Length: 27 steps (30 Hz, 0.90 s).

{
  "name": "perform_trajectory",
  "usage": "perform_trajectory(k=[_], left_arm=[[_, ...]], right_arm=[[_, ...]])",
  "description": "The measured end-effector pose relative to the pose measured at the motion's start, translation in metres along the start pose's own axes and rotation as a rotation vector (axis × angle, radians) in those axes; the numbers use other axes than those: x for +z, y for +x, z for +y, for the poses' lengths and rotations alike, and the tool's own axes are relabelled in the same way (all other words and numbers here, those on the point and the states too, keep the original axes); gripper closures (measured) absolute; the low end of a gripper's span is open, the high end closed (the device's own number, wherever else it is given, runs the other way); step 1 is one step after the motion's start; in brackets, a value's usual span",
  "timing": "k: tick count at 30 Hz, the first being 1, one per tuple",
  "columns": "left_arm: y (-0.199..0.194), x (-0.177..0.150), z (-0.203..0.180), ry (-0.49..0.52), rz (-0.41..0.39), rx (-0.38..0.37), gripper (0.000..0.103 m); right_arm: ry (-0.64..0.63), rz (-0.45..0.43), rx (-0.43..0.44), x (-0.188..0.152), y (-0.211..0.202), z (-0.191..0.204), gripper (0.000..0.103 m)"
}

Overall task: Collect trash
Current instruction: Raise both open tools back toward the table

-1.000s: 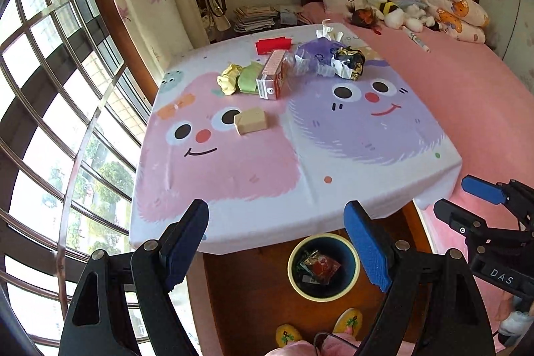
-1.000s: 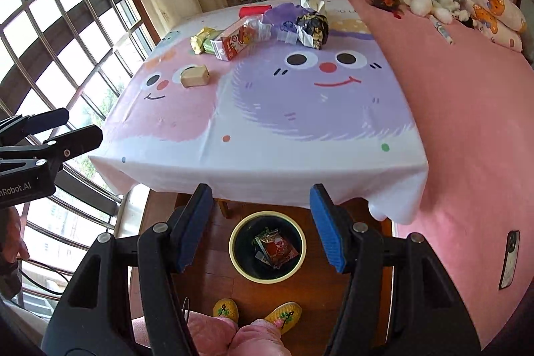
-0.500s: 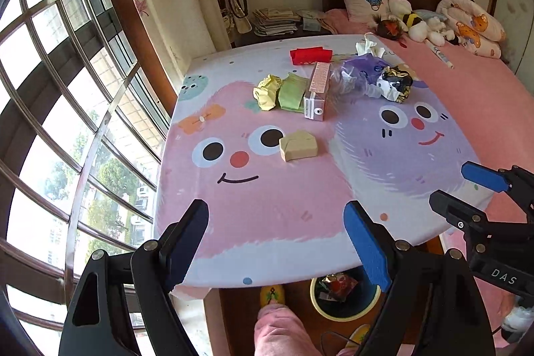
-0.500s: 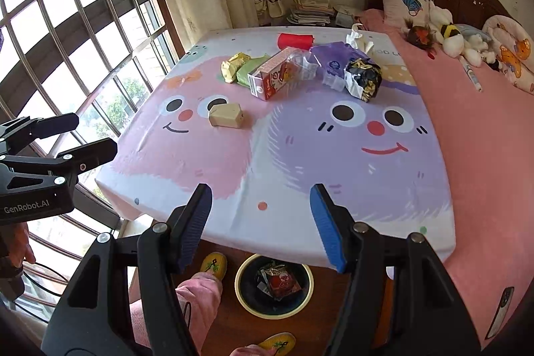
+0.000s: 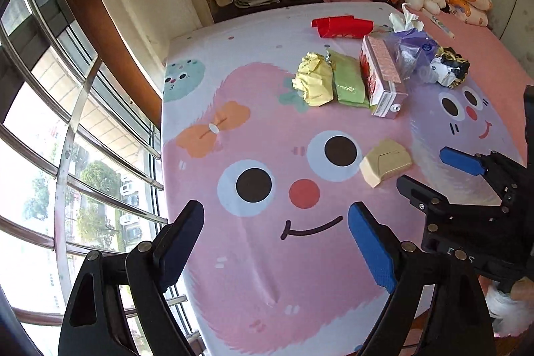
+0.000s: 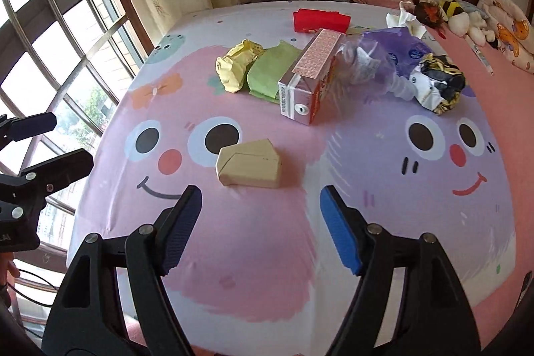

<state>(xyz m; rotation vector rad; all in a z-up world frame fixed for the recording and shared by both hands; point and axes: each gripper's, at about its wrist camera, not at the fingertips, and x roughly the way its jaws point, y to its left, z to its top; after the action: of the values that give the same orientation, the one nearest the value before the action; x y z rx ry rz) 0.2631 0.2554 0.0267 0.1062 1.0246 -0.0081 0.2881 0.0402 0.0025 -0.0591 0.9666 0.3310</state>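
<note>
while both grippers hang over the tabletop (image 6: 383, 189):
surroundings: milk carton (image 6: 308, 82), yellow wrapper (image 6: 235, 64) and green wrapper (image 6: 270, 72) lie clustered behind; nothing blocks the way
trash: beige folded box (image 6: 248, 167) lies flat, just beyond the right gripper (image 6: 260, 229)
fingers: left gripper (image 5: 275, 244) and right both released, jaws just widened, nothing between

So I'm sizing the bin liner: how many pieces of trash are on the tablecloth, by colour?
Red flattened box: 1
Yellow crumpled wrapper: 1
Green packet: 1
Pink and red drink carton: 1
Beige small box: 1
Purple bag: 1
Clear crushed bottle: 1
Black and gold wrapper: 1
White tissue: 1
Total: 9
</note>
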Motion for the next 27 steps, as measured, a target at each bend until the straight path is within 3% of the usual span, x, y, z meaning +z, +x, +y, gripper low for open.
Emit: perform_trajectory(k=[7, 17, 20, 22, 27], left_arm=[[0.038, 0.021, 0.007, 0.090, 0.010, -0.026, 0.014], [0.056, 0.054, 0.002, 0.143, 0.008, -0.051, 0.014], [0.062, 0.064, 0.001, 0.145, 0.011, -0.062, 0.014], [0.066, 0.073, 0.001, 0.138, 0.012, -0.076, 0.014], [0.081, 0.099, -0.005, 0.149, 0.036, -0.126, 0.014]], right_arm=[[0.049, 0.039, -0.085, 0.008, 0.066, 0.014, 0.030], [0.075, 0.024, -0.185, 0.006, 0.100, 0.031, 0.028], [0.075, 0.005, -0.200, 0.005, 0.101, 0.032, 0.032], [0.081, -0.009, -0.202, 0.009, 0.101, 0.031, 0.045], [0.129, 0.015, -0.215, 0.018, 0.099, 0.009, 0.045]])
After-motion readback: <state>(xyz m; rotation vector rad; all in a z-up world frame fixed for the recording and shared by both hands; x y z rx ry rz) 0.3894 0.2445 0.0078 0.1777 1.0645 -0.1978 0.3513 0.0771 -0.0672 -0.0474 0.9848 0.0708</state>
